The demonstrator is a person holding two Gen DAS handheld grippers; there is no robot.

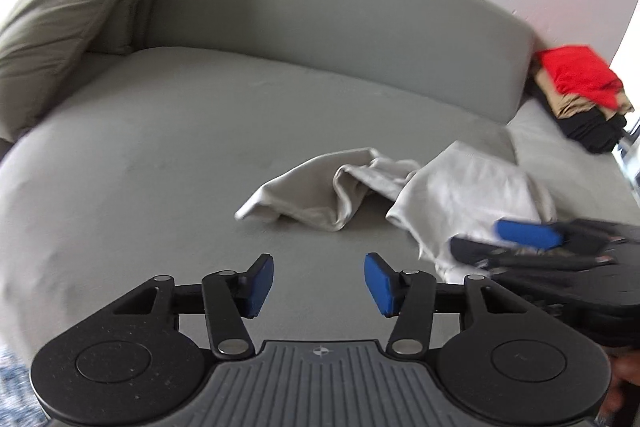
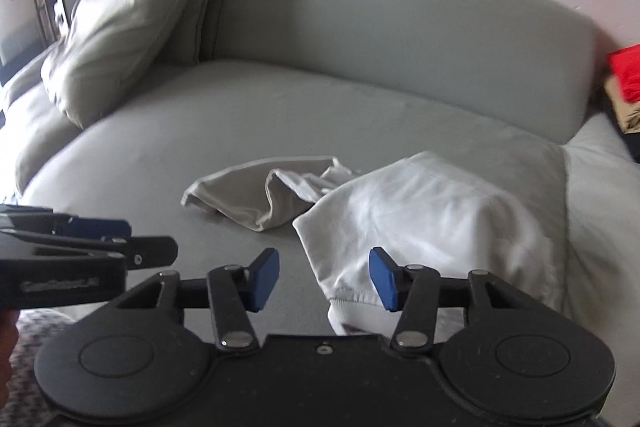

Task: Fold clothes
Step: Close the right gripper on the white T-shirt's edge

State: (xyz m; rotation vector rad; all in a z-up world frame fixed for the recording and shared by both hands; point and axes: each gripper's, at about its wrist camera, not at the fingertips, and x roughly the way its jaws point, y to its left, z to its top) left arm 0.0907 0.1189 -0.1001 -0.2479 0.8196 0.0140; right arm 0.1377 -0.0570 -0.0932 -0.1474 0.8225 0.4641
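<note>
A crumpled pale beige-and-white garment (image 1: 360, 187) lies on the grey sofa seat (image 1: 160, 155); it also shows in the right wrist view (image 2: 400, 211), with one beige part to the left (image 2: 248, 195) and a white part with a ribbed hem to the right (image 2: 360, 301). My left gripper (image 1: 319, 285) is open and empty, just short of the garment. My right gripper (image 2: 324, 279) is open, its fingers over the garment's near white edge, holding nothing. The right gripper also shows from the side in the left wrist view (image 1: 520, 243).
Two grey cushions (image 1: 60, 27) lean at the sofa's left end. A pile of folded clothes, red on top (image 1: 576, 75), sits at the right end behind the backrest (image 1: 340, 11). A white textured wall is behind. A patterned rug (image 2: 32, 339) is below.
</note>
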